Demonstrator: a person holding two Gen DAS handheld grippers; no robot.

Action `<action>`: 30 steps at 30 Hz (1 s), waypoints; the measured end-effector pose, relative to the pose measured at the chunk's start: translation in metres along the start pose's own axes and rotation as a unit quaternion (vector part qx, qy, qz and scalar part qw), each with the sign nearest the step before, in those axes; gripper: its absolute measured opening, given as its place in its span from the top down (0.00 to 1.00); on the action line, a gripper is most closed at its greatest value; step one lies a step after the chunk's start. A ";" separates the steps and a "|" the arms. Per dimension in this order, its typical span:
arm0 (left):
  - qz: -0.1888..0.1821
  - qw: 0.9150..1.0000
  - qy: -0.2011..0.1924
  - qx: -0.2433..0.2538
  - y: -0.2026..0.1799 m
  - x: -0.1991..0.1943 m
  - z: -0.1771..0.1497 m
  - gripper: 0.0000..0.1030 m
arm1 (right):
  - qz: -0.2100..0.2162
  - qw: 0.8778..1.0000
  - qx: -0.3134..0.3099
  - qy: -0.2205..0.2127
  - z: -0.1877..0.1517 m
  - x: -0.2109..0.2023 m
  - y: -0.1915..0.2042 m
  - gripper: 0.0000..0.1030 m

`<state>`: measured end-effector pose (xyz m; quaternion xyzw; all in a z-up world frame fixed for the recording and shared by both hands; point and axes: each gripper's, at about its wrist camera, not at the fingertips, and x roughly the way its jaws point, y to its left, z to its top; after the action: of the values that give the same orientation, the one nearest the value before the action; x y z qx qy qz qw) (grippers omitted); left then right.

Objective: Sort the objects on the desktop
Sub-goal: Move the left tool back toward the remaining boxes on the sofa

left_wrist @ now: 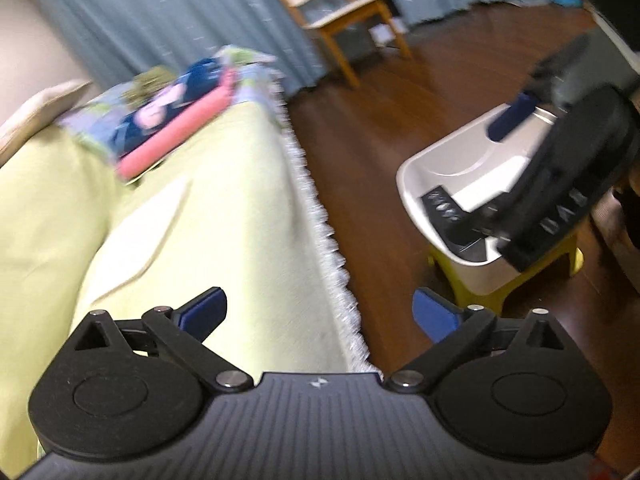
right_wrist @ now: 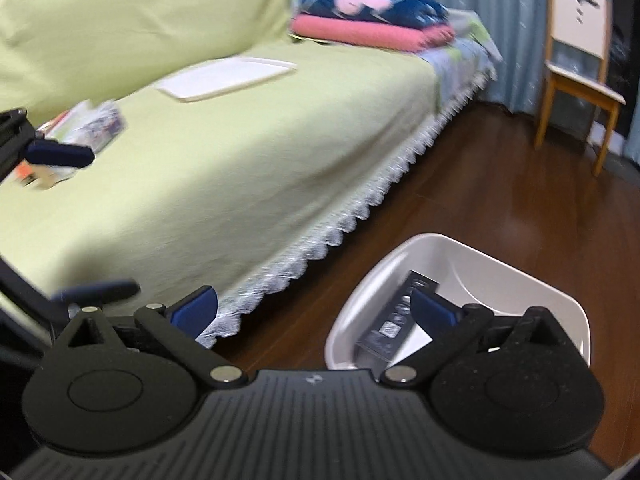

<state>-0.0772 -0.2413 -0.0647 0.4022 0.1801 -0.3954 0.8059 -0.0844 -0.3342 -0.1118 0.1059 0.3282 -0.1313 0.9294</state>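
My left gripper hangs open and empty over the lace edge of the green bedspread. Over a white plastic bin on the floor side, my right gripper is open too, with nothing between its fingers. A black box with white icons lies inside the bin, also seen as the black box in the left wrist view. Blurred colourful packets lie on the bed near the left gripper's blue fingers. A flat white tray rests farther back on the bed.
The bin stands on a yellow stool on dark wooden floor. Folded pink and blue textiles are stacked at the bed's far end. A wooden chair stands by blue curtains. A green cushion backs the bed.
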 end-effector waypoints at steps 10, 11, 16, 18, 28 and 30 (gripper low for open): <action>0.108 0.984 -0.018 -0.139 0.066 -0.074 -0.040 0.01 | 0.005 0.995 -0.076 -0.068 0.022 -0.058 0.058 0.01; 0.116 0.982 -0.022 -0.150 0.071 -0.080 -0.044 0.01 | 0.007 0.994 -0.084 -0.075 0.026 -0.062 0.065 0.01; 0.149 0.967 -0.034 -0.206 0.094 -0.105 -0.066 0.01 | 0.026 0.987 -0.128 -0.098 0.043 -0.073 0.096 0.01; 0.161 0.960 -0.033 -0.228 0.102 -0.109 -0.076 0.01 | 0.034 0.983 -0.145 -0.104 0.049 -0.075 0.108 0.01; 0.179 0.940 -0.020 -0.289 0.126 -0.120 -0.114 0.01 | 0.082 0.972 -0.180 -0.124 0.068 -0.062 0.150 0.01; 0.184 0.937 -0.016 -0.296 0.133 -0.119 -0.120 0.01 | 0.094 0.970 -0.187 -0.126 0.074 -0.054 0.159 0.01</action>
<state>-0.0441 -0.0394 0.0021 0.1655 0.1988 -0.1756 0.9499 -0.0326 -0.1960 -0.0034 -0.0571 0.2161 0.0081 0.9747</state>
